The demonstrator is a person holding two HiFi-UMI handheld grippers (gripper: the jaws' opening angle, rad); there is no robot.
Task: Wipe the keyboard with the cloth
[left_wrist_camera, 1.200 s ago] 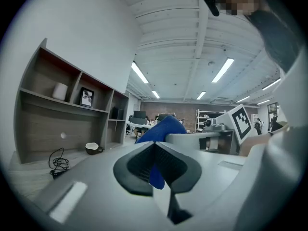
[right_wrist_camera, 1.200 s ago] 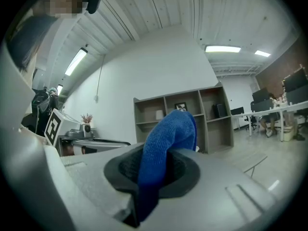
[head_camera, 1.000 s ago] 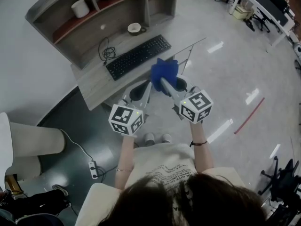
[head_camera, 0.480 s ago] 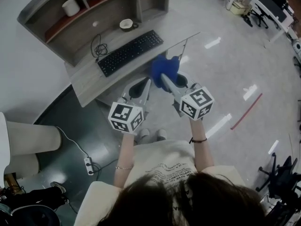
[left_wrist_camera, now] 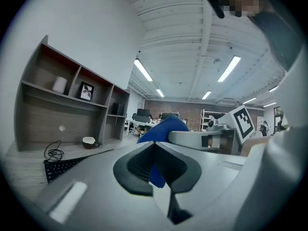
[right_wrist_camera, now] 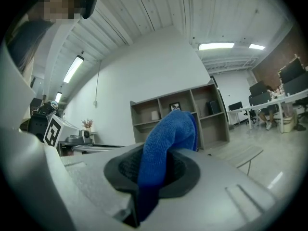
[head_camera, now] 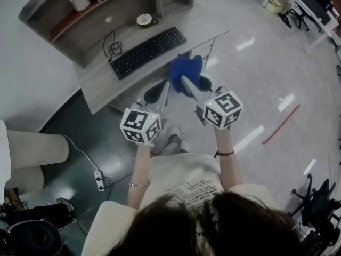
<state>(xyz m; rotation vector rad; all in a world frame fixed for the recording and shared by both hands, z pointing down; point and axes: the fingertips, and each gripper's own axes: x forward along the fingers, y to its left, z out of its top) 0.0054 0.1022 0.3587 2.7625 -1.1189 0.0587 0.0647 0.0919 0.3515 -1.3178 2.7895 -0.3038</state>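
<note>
- Keyboard (head_camera: 148, 52) on desk (head_camera: 101, 87), untouched.
- Right gripper (head_camera: 183, 80) clenched on blue cloth (head_camera: 186, 67); cloth bunched, held in air beside keyboard's right end, off desk's front edge, not touching keys.
- Left gripper (head_camera: 161, 87) closed on nothing, in front of keyboard.
- Versus half-second ago: both grippers in much same pose, cloth still clear of keyboard.

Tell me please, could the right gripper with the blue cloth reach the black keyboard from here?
Probably yes: the right gripper, shut on the blue cloth, hangs near the black keyboard, nothing visibly between.
</note>
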